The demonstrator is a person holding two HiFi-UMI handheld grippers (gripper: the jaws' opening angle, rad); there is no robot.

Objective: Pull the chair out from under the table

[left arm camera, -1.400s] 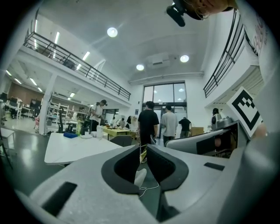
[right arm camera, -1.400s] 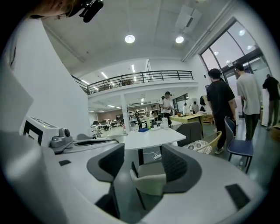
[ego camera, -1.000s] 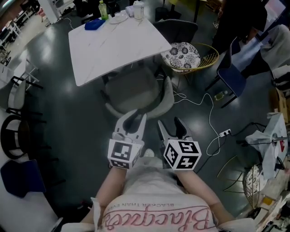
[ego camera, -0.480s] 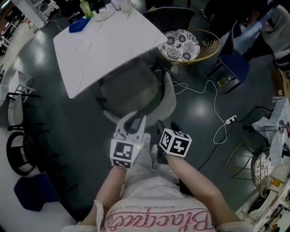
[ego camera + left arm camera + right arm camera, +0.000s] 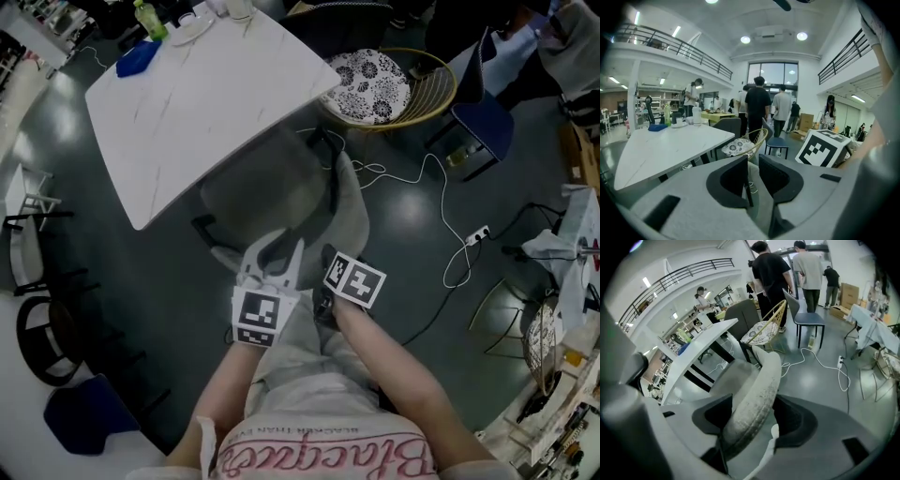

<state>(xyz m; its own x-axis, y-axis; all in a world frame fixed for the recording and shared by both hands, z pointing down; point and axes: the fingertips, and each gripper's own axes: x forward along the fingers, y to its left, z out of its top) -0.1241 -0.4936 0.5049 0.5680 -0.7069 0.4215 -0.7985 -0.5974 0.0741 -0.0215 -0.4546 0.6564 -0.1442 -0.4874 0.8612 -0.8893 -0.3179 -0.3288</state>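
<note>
A grey chair [image 5: 272,187] with a curved backrest [image 5: 349,202] stands partly under the white table [image 5: 206,94], its seat showing beyond the table's near edge. My left gripper [image 5: 275,251] sits at the backrest's near rim. In the left gripper view the gripper [image 5: 751,176] has narrow jaws shut on a thin grey edge of the backrest [image 5: 757,206]. My right gripper [image 5: 326,262] is beside it to the right. In the right gripper view the gripper [image 5: 752,420] is shut on the thick pale backrest rim [image 5: 757,390], which runs away toward the table [image 5: 701,345].
A wicker chair with a patterned cushion [image 5: 380,89] stands right of the table, with a blue chair [image 5: 483,131] beyond it. A white cable and power strip [image 5: 476,234] lie on the floor at right. Black stools [image 5: 37,328] stand at left. Several people [image 5: 758,108] stand far off.
My right gripper has turned and moved left onto the backrest rim, going from open to shut on it. More of the chair's seat shows beyond the table's edge.
</note>
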